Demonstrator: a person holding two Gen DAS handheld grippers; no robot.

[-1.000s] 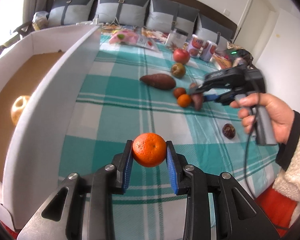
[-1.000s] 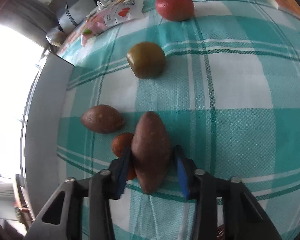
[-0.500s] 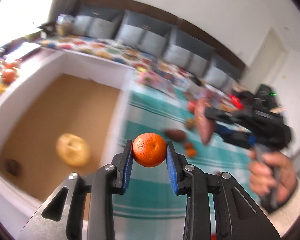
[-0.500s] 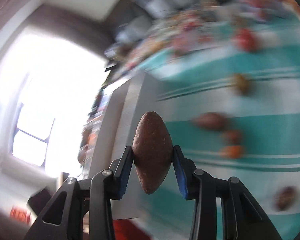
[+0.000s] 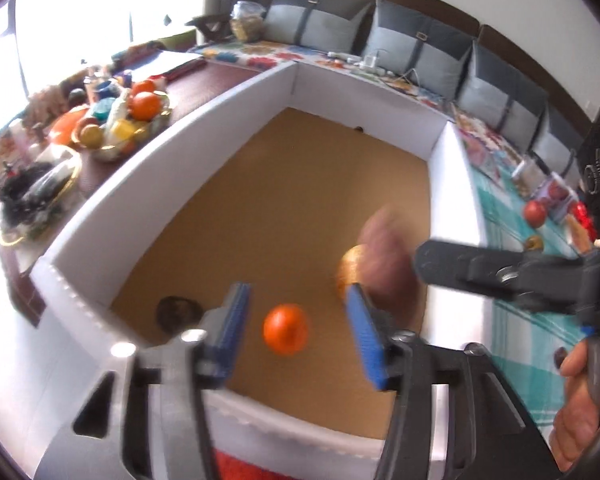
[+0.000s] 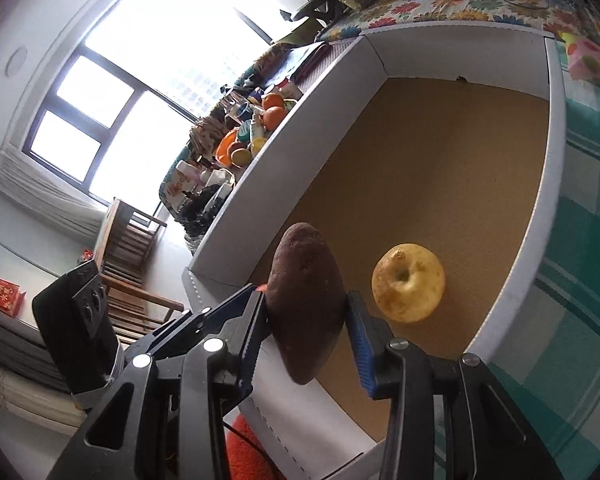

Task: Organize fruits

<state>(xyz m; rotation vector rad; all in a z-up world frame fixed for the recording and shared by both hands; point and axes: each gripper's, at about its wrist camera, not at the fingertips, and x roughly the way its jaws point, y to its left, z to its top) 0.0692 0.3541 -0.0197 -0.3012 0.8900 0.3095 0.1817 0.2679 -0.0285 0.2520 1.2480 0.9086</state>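
Observation:
My left gripper [image 5: 297, 288] hangs over the near end of a white box [image 5: 180, 184] with a brown floor. Its jaws are opening, and a blurred orange [image 5: 286, 330] is loose between them, touching neither pad. A dark round fruit [image 5: 179, 309] lies on the box floor at the near left. My right gripper [image 6: 306, 296] is over the same box, shut on a brown sweet potato [image 6: 306, 304], and its jaws are starting to open. In the left wrist view one of its fingers [image 5: 480, 268] reaches in from the right. A yellow apple [image 6: 408, 288] lies on the floor beside the potato.
A teal check blanket [image 5: 512, 320] right of the box carries a red apple [image 5: 535, 213] and a brownish fruit [image 5: 534, 243]. A cluttered side table with a fruit bowl [image 5: 140, 108] stands left of the box. Grey cushions [image 5: 320, 28] line the back. A hand [image 5: 580, 412] holds the right gripper.
Both grippers swung from the blanket to above the box. The left jaws spread and the orange left the pads. The right gripper carried the sweet potato along.

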